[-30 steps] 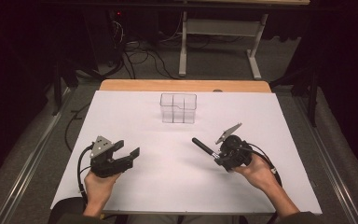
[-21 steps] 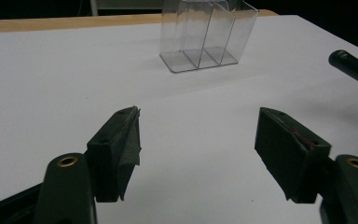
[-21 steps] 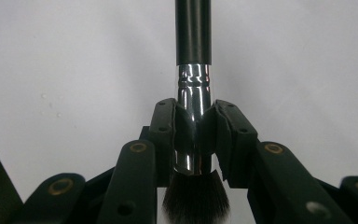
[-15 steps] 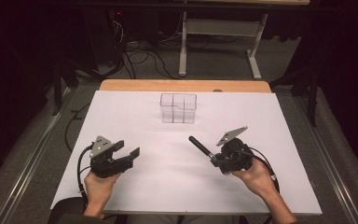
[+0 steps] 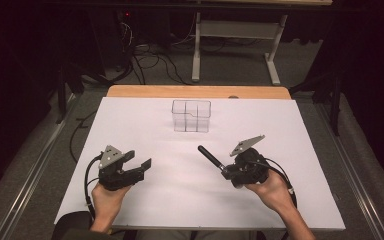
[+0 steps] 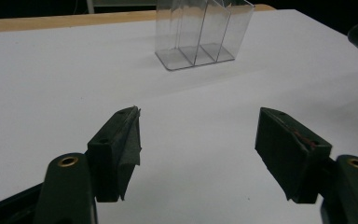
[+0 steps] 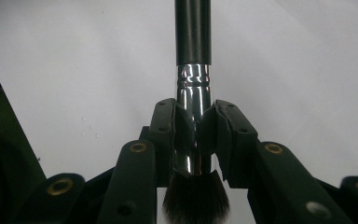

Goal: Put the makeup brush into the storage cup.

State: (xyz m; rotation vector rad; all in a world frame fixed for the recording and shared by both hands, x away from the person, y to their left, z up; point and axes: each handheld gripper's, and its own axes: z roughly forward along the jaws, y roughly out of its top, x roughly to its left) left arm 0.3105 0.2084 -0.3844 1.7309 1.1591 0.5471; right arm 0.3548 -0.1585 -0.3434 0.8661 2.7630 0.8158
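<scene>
- Jaws of the right gripper (image 7: 196, 128) are closed on a makeup brush (image 7: 193, 88), and they pinch its shiny silver collar from both sides.
- Soft dark bristles of the brush poke out below the pads, close to the camera on that gripper.
- Its black handle sticks straight out past the jaws and away from the hand.
- From the high view, the right gripper (image 5: 223, 171) is held in the right hand (image 5: 272, 192) at the near right part of the bench (image 5: 300, 130).
- From up there the brush (image 5: 210, 157) points up and to the left, toward the middle of the bench.
- Jaws of the left gripper (image 6: 198, 154) stand wide apart with nothing between them, just the white top of the bench underneath.
- From the high view, the left gripper (image 5: 140, 166) is in the left hand (image 5: 107, 200) at the near left part of the bench.
- One clear plastic box (image 5: 191, 116) stands upright at the far middle of the bench, and thin walls split it into small parts.
- That box (image 6: 203, 32) is right ahead of the left gripper, well apart from it.
- Both grippers are well apart from each other, and the brush is well apart from the box too.
- Beyond the far edge of the bench, the floor (image 5: 230, 70) is grey with black cables (image 5: 150, 57) lying on it.
</scene>
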